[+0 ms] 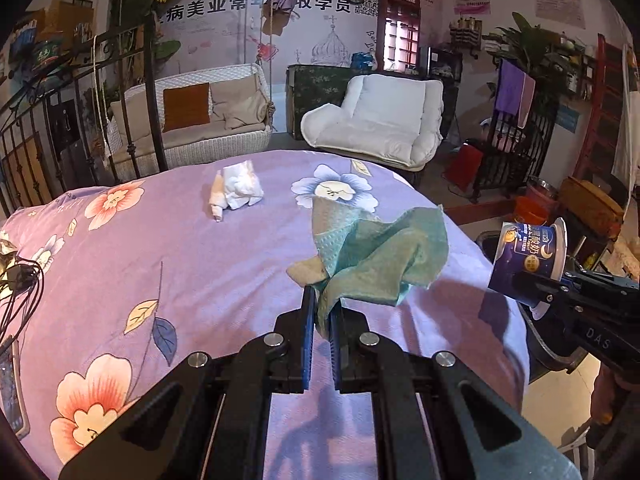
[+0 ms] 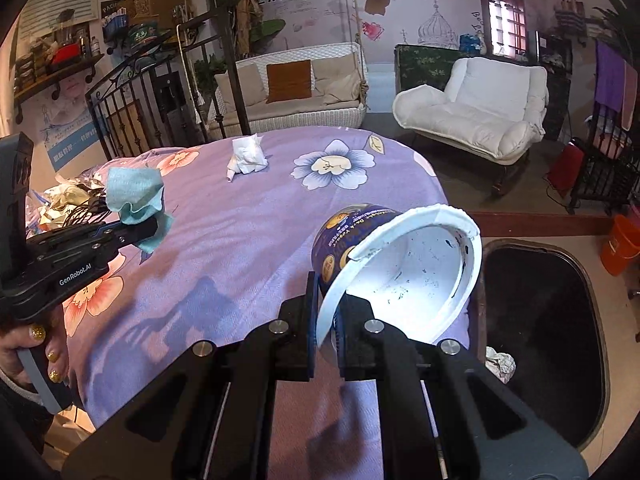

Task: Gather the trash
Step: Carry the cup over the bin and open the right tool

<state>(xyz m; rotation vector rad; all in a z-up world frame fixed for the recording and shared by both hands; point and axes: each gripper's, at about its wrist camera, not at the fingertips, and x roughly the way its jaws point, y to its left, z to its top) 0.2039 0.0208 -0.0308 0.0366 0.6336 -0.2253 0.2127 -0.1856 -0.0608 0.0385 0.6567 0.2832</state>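
My left gripper (image 1: 322, 312) is shut on a crumpled teal cloth (image 1: 384, 256), which hangs above the purple flowered bedsheet (image 1: 180, 264). The same cloth (image 2: 134, 194) and left gripper (image 2: 150, 226) show at the left of the right wrist view. My right gripper (image 2: 329, 320) is shut on the rim of a dark blue yogurt cup (image 2: 404, 276), its white inside facing the camera. That cup (image 1: 524, 258) appears at the right edge of the left wrist view. A crumpled white tissue (image 1: 236, 190) lies on the sheet further back, the same tissue (image 2: 246, 158) in the right view.
A black trash bin (image 2: 540, 320) stands open beside the bed at the right, with a crumpled wad (image 2: 500, 364) at its near rim. Cables and wrappers (image 2: 68, 200) lie at the bed's left side. A white armchair (image 1: 380, 120), a wicker sofa (image 1: 192, 120) and an orange bucket (image 2: 624, 244) stand beyond.
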